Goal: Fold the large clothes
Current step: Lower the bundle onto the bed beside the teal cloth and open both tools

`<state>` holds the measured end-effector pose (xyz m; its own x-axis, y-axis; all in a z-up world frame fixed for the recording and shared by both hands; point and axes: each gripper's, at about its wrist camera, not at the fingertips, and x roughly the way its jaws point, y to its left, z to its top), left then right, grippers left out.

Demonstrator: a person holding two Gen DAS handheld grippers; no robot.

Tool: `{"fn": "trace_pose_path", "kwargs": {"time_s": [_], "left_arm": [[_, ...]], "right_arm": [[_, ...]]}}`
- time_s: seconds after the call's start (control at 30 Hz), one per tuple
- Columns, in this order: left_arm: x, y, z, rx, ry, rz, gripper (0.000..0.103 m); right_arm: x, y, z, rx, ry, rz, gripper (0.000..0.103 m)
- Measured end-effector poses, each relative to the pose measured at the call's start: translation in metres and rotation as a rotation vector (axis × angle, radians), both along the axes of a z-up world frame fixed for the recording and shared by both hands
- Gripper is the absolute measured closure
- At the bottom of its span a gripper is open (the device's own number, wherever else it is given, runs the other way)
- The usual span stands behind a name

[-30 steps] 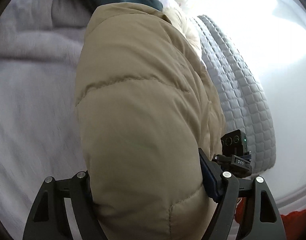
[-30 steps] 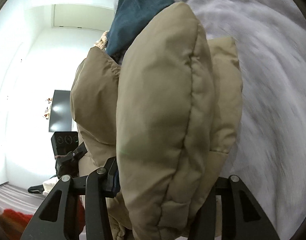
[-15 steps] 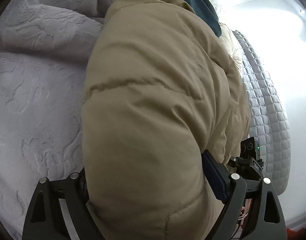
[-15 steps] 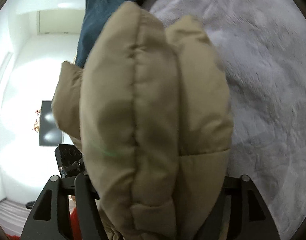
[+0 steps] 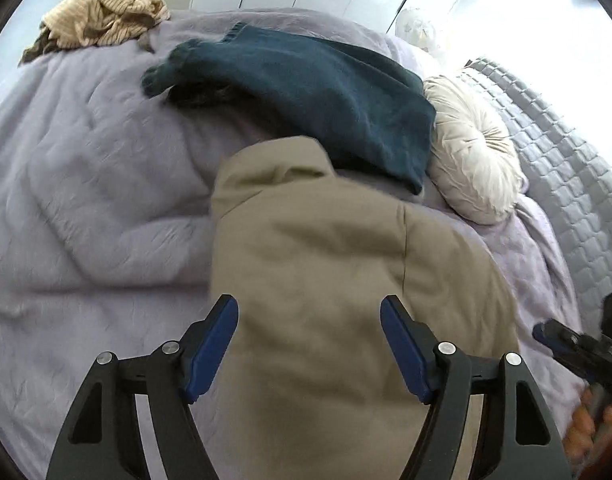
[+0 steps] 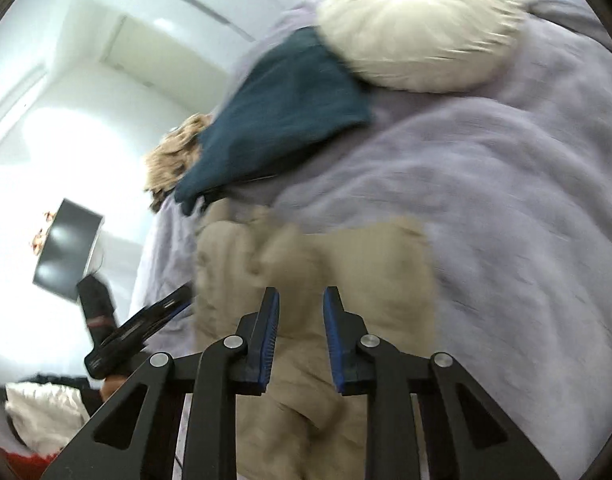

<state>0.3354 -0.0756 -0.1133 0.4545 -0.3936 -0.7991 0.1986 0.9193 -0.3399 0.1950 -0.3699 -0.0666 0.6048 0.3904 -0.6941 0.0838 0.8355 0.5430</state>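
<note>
Tan jacket lies on bed, fold apparently laid; L gripper wide, R gripper narrow, both empty. Next: regrasp.

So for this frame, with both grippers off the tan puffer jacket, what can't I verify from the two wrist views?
- Tan puffer jacket: its near end runs off the bottom edge in both views, so the fold cannot be judged.
- Jacket surface in the right wrist view: motion-blurred, so seams and layers are unreadable.
- What lies under the teal garment: only a dark sliver shows.
- Left gripper and right gripper: open, but jacket contact is unclear.
</note>
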Motion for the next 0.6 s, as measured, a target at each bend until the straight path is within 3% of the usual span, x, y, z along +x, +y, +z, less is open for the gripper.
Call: {"fn": "trace_pose_path", "kwargs": {"time_s": [0.1, 0.17, 0.33, 0.43, 0.6], "left_arm": [[0.017, -0.028, -0.009, 0.104, -0.027, 0.016, 0.028], [0.024, -0.048, -0.016, 0.161, -0.047, 0.02, 0.028], [0.02, -0.053, -0.034, 0.203, -0.037, 0.023, 0.027], [0.019, -0.054, -0.039, 0.201, -0.029, 0.023, 0.027], [0.011, -0.056, -0.03, 0.229, -0.035, 0.003, 0.027]], "right_arm": [[0.008, 0.029, -0.015, -0.059, 0.003, -0.002, 0.078], [0.015, 0.036, -0.035, -0.16, 0.014, -0.062, 0.078], [0.027, 0.026, -0.078, -0.292, 0.038, -0.155, 0.082], [0.03, 0.016, -0.097, -0.29, 0.036, -0.162, 0.082], [0.029, 0.009, -0.097, -0.268, 0.065, -0.165, 0.082]]}}
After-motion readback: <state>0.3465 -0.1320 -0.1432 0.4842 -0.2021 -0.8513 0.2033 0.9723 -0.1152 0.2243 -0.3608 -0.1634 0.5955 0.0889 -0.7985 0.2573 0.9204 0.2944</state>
